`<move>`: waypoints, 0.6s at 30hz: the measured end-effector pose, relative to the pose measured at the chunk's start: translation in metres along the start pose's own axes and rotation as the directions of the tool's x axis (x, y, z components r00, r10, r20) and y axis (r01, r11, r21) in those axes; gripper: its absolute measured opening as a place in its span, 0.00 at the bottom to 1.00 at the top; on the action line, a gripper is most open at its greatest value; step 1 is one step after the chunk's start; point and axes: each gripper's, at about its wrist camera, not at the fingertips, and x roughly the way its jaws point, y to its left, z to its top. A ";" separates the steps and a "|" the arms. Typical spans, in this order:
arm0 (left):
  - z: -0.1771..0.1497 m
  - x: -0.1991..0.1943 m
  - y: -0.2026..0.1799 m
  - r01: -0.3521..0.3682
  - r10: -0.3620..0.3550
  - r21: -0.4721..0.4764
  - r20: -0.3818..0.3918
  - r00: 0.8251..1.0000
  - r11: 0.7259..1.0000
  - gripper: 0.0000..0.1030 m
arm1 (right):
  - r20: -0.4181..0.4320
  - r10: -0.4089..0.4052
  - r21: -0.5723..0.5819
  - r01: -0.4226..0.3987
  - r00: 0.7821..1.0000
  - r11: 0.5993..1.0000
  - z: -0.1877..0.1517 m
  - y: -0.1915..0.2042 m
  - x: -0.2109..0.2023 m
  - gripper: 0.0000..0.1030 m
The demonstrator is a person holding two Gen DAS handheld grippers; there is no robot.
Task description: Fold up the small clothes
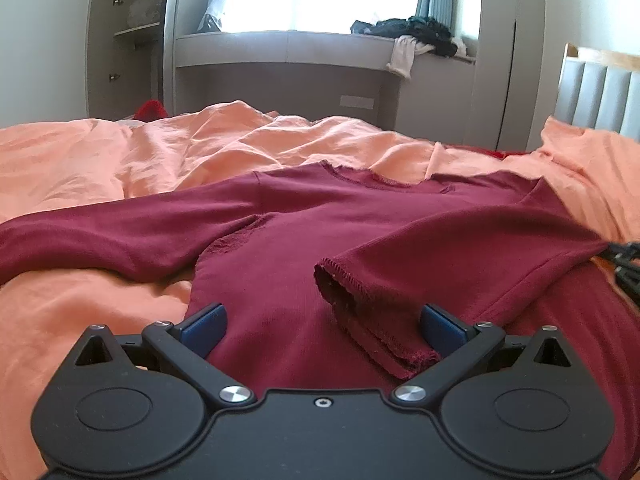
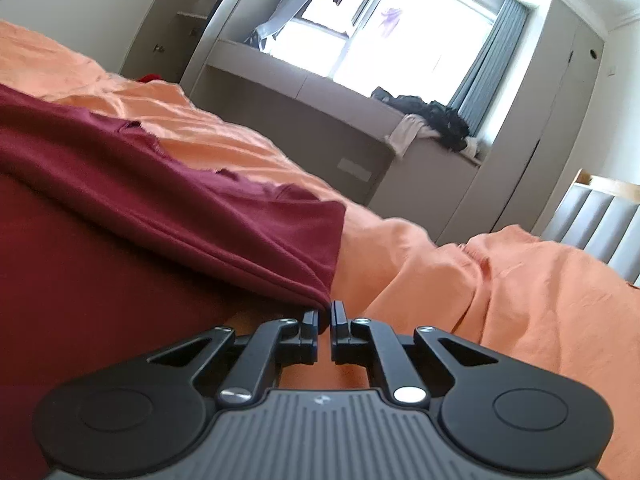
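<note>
So the dark red long-sleeved knit top (image 1: 304, 216) is lying spread across the rumpled orange bedsheet (image 1: 100, 160) mid-frame, one sleeve folded in over its body, left claw (image 1: 322, 322) wide open just over its lower part, right claw (image 2: 325, 320) pinched closed at the folded sleeve's edge.

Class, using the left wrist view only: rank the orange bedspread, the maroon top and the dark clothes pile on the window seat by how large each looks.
1. Orange bedspread
2. Maroon top
3. Dark clothes pile, though it lies much farther away, so its real size is unsure.
</note>
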 end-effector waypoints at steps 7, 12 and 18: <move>-0.002 -0.040 0.040 0.000 0.015 -0.168 0.090 0.996 0.986 1.00 | -0.002 0.037 0.069 -0.037 0.999 0.997 0.006 -0.016 -0.012 0.29; -0.004 -0.075 0.093 -0.191 0.219 -0.264 0.081 0.972 0.945 1.00 | 0.028 0.075 0.147 -0.078 0.997 0.986 0.011 -0.027 -0.030 0.64; -0.007 -0.108 0.166 -0.314 0.375 -0.480 0.034 0.926 0.819 1.00 | 0.111 0.142 0.211 -0.163 0.984 0.964 0.017 -0.024 -0.056 0.92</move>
